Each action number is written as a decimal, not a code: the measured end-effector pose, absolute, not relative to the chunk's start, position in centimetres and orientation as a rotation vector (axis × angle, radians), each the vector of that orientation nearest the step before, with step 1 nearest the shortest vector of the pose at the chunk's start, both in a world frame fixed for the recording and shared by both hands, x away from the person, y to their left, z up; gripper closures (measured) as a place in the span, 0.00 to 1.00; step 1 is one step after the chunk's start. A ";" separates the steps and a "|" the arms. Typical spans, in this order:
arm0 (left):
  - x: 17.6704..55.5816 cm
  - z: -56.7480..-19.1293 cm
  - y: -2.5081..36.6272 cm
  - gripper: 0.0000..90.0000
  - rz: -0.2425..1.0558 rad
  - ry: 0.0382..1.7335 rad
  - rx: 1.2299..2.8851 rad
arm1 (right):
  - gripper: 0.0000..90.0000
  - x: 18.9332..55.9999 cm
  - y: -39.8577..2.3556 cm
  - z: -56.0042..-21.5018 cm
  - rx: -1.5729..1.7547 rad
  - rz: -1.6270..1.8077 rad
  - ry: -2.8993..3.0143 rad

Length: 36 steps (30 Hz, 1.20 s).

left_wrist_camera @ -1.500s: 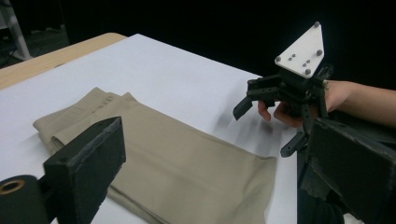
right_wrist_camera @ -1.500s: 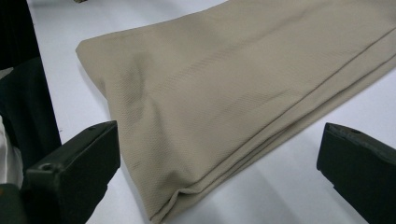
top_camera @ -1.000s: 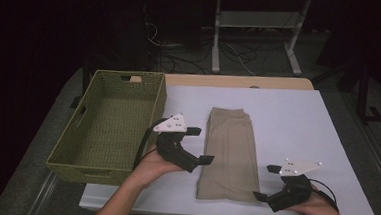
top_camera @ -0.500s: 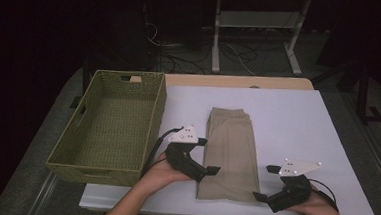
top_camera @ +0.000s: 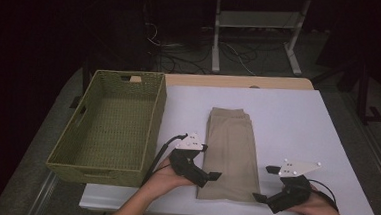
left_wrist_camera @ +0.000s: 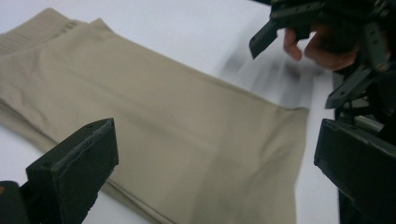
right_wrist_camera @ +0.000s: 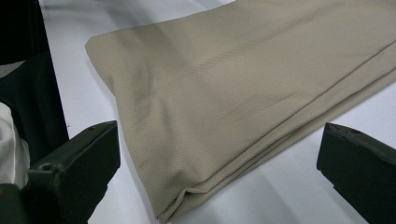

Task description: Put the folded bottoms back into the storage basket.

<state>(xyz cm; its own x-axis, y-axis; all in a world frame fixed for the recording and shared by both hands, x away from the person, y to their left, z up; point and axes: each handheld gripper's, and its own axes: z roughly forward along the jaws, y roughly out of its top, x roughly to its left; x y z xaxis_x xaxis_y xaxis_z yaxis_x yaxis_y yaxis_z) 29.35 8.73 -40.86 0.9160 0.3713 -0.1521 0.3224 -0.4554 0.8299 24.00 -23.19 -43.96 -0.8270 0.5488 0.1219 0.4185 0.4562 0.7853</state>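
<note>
Folded tan trousers [top_camera: 230, 150] lie lengthwise on the white table [top_camera: 287, 123], waistband at the far end. My left gripper [top_camera: 213, 177] is open at the cloth's near left edge, its jaws wide apart over the fabric [left_wrist_camera: 187, 140]. My right gripper [top_camera: 263, 184] is open just off the near right corner, jaws either side of the folded hem [right_wrist_camera: 224, 116]. In the left gripper view the right gripper [left_wrist_camera: 299, 60] and its hand appear beyond the cloth. Neither holds anything.
A green woven basket [top_camera: 70, 153] stands empty at the table's left side, close to my left hand. Bare table stretches to the right of and beyond the trousers. A metal stand [top_camera: 256, 26] and cables lie on the dark floor behind.
My left gripper has moved toward me and to the right, down onto the near left edge of the trousers. The right gripper has stayed in place.
</note>
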 end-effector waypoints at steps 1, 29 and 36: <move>29.3 -41.3 8.6 0.00 0.072 0.501 2.094 | 0.00 24.0 -23.2 -44.0 0.855 1.311 2.553; 31.9 -43.6 7.8 0.00 0.142 0.685 2.091 | 0.00 24.0 -23.0 -44.1 0.844 1.305 2.565; 33.2 -43.8 7.8 0.00 0.146 0.708 2.094 | 0.00 23.9 -22.9 -44.1 0.849 1.301 2.564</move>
<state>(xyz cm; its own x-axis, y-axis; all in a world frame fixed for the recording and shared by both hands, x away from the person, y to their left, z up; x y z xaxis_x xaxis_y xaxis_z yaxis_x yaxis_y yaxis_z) 33.17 7.76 -43.77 0.8295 0.5363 -0.1559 0.4309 -0.4370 0.7895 23.95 -22.92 -44.05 -0.8300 0.5443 0.1221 0.4199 0.4654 0.7792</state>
